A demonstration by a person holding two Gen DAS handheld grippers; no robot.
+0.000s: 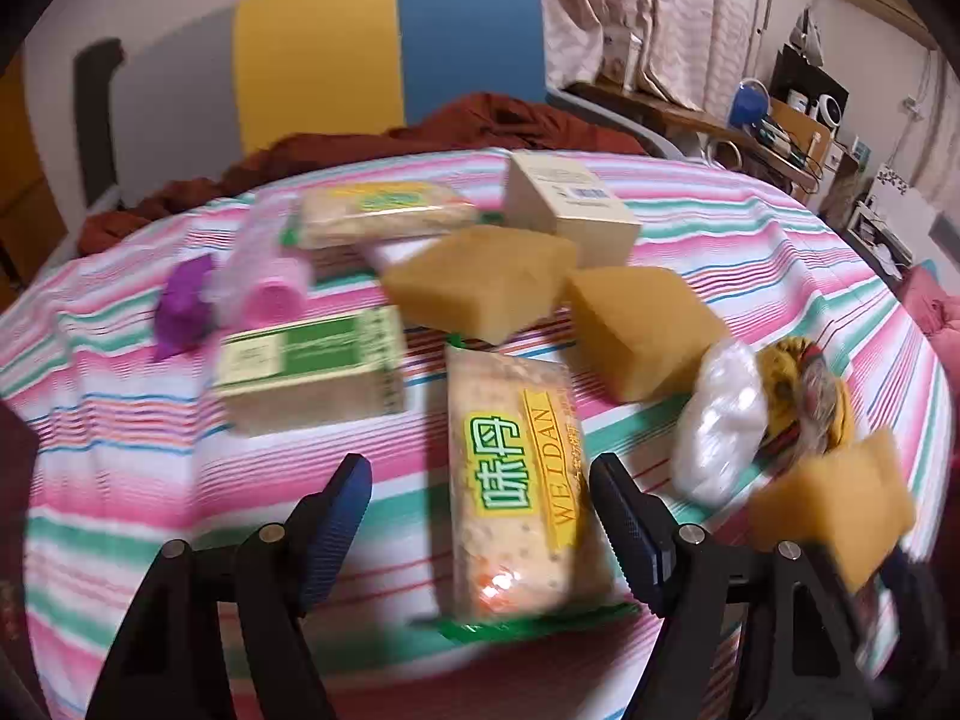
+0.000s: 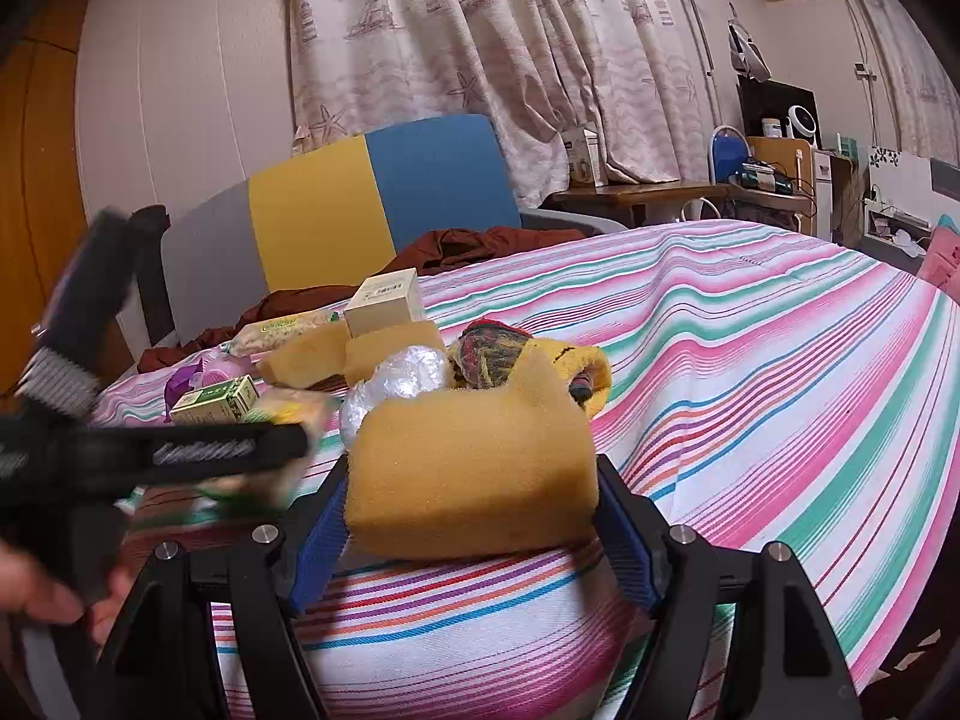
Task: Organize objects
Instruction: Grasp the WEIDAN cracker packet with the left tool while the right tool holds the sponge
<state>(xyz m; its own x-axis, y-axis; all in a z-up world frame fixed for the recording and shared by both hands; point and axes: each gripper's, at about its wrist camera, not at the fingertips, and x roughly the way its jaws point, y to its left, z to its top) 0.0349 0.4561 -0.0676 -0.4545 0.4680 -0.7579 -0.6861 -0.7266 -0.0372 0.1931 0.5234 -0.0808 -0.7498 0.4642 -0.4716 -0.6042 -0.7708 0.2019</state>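
Observation:
My left gripper [image 1: 480,498] is open, its jaws on either side of a WEIDAN cracker pack [image 1: 516,492] lying on the striped bedspread [image 1: 120,480]. My right gripper [image 2: 471,498] is shut on a yellow sponge [image 2: 474,474] and holds it above the bed; that sponge also shows at the right of the left wrist view [image 1: 834,510]. Two more sponges [image 1: 480,282] [image 1: 642,330], a green box [image 1: 312,366], a beige box [image 1: 570,204], a second cracker pack [image 1: 384,216], a pink-capped bottle [image 1: 270,288] and a purple object [image 1: 183,306] lie beyond.
A clear plastic bundle [image 1: 717,420] and a yellow patterned cloth [image 1: 804,384] lie at the right. A brown garment [image 1: 420,138] and a yellow-blue headboard [image 1: 390,48] stand behind. The left gripper's body [image 2: 150,450] crosses the right wrist view. A desk [image 2: 660,192] stands far right.

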